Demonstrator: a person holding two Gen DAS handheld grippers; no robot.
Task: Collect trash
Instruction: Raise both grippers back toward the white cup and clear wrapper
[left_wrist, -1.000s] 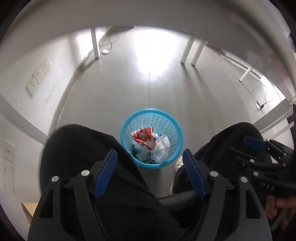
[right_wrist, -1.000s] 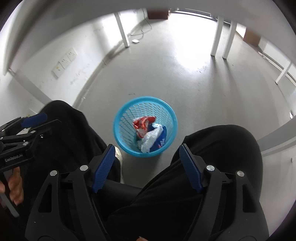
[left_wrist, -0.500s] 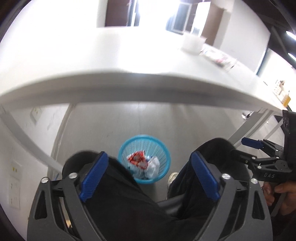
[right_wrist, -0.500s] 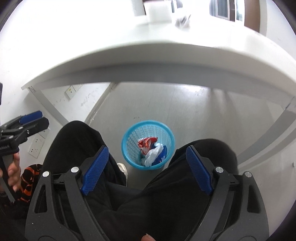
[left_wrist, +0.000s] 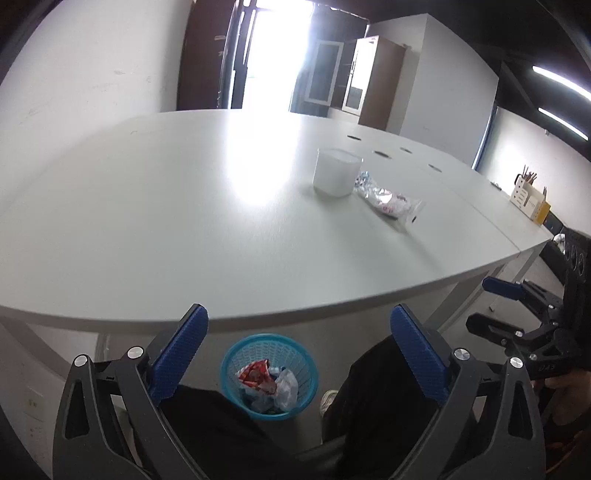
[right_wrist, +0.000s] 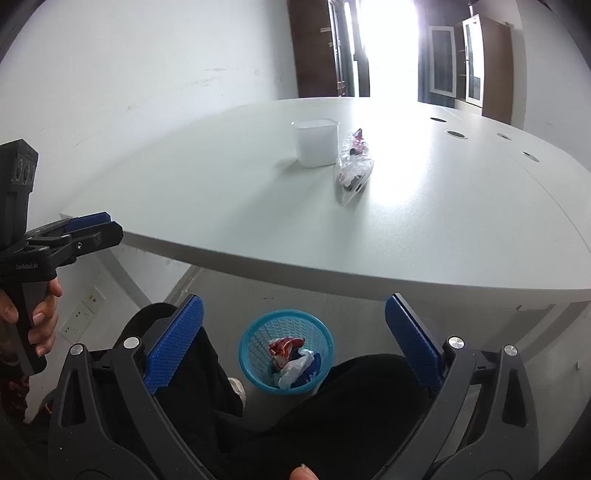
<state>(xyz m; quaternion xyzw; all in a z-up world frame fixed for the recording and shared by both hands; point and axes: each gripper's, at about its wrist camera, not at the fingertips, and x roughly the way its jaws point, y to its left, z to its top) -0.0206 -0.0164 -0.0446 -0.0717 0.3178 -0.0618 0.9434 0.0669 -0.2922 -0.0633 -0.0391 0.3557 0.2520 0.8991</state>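
Wrapper (left_wrist: 388, 201) is lying on the table (left_wrist: 184, 221), well ahead of both claws and touching or just beside the white tub (left_wrist: 337, 171); from the right claw it is sitting ahead and nearly centred (right_wrist: 352, 170), from the left claw ahead and to the right. Bin (left_wrist: 269, 374) is standing on the floor under the table edge, below and between the fingers in both views, already holding red and white trash. Left claw (left_wrist: 299, 350) is gaping wide, holding nothing; right claw (right_wrist: 293, 339) is also gaping wide, empty. Step in hand, as I judge it: lining up a reach for the wrapper, nothing grabbed yet. Next move is probably calling for the right claw going forward over the table, closing on the wrapper without knocking the tub, then carrying it down to the bin.
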